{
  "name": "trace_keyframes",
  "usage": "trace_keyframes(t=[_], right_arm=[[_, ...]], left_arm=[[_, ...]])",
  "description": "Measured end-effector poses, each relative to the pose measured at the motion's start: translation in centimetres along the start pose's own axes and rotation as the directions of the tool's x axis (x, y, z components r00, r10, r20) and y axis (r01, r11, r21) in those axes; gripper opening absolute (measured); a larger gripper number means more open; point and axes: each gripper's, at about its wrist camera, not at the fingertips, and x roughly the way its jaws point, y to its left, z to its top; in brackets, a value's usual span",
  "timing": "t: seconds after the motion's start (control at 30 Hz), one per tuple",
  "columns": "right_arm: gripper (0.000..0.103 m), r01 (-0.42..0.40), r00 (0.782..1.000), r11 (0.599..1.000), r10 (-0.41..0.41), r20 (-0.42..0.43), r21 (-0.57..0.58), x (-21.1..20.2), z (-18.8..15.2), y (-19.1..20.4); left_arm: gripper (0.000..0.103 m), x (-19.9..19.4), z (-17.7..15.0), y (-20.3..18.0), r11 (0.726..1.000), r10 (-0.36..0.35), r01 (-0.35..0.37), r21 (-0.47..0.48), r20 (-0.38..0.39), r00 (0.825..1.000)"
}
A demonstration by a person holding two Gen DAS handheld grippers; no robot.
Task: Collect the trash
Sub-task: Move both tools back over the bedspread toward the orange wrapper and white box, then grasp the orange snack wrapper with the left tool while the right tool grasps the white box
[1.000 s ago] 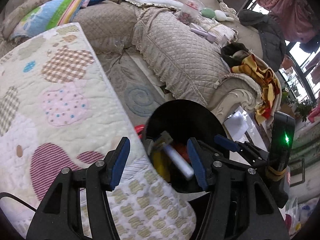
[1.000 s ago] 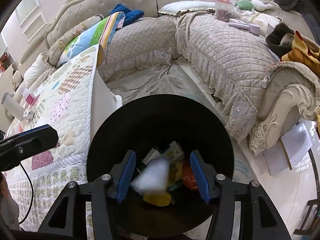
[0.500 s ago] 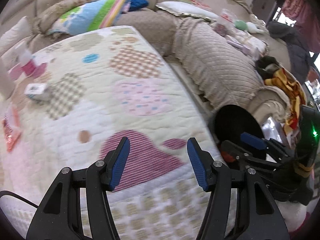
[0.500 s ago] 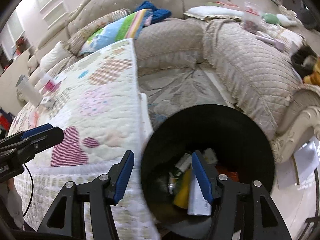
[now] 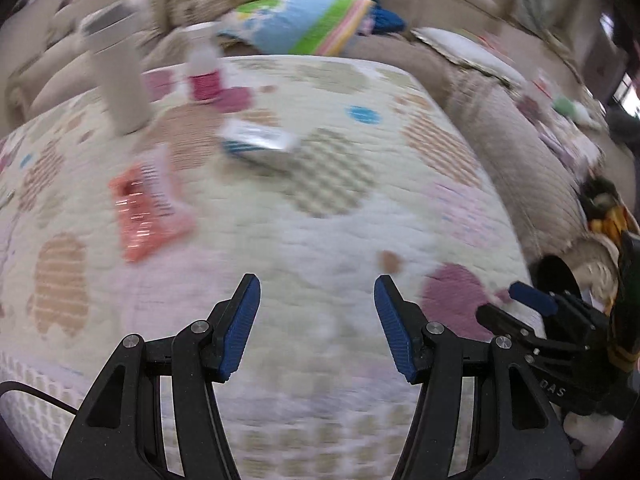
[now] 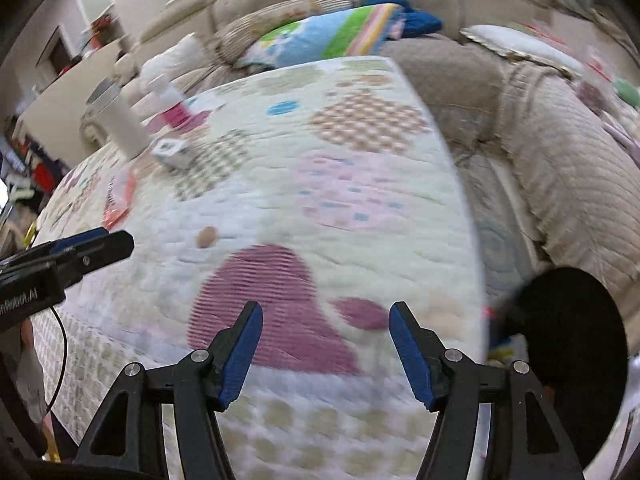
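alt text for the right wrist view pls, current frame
The open, empty right gripper hangs over a quilted patchwork table cover, the round black trash bin at lower right. Far left on the cover lie an orange wrapper, a small white box, a tall white cylinder and a pink-labelled bottle; a beige sofa curves behind.

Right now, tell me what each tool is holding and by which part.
Nothing is held. The left tool and the right tool both stand open and empty above the quilted table cover.
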Motion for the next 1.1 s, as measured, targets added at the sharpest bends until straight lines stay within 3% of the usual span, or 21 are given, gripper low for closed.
trace_keyframes(t=[0.2, 0.37, 0.5, 0.73, 1.07, 1.1], right_arm=[[0.066, -0.058, 0.998, 0.995, 0.056, -0.022, -0.086, 2.7, 2.4, 4.4], [0.068, -0.108, 0.994, 0.982, 0.107, -0.017, -0.156, 4.9, 5.6, 7.7], [0.070, -0.129, 0.991, 0.969, 0.131, -0.002, -0.211, 6.7, 8.6, 9.8], [0.078, -0.121, 0.991, 0.941, 0.135, 0.022, -0.317, 9.4, 12.8, 12.7], [0.078, -0.123, 0.991, 0.903, 0.131, -0.008, -0.412, 13.5, 15.4, 15.2], [0.072, -0.127, 0.991, 0.903, 0.135, -0.010, -0.411, 13.8, 15.4, 15.2]], left_arm=[[0.058, -0.1, 1.3, 6.8, 0.990, 0.046, -0.045, -0.137, 0.007, 0.999], [0.058, 0.7, 2.1, 11.5, 0.969, 0.013, -0.011, -0.248, 0.006, 1.000], [0.058, 1.9, 2.8, 13.2, 0.953, -0.015, 0.016, -0.302, 0.005, 1.000], [0.059, 4.8, 4.8, 14.1, 0.945, -0.014, 0.008, -0.327, -0.016, 1.000], [0.064, 6.6, 6.2, 13.7, 0.957, 0.057, -0.065, -0.282, -0.036, 0.998], [0.064, 6.7, 6.1, 13.5, 0.962, 0.069, -0.076, -0.263, -0.037, 0.997]])
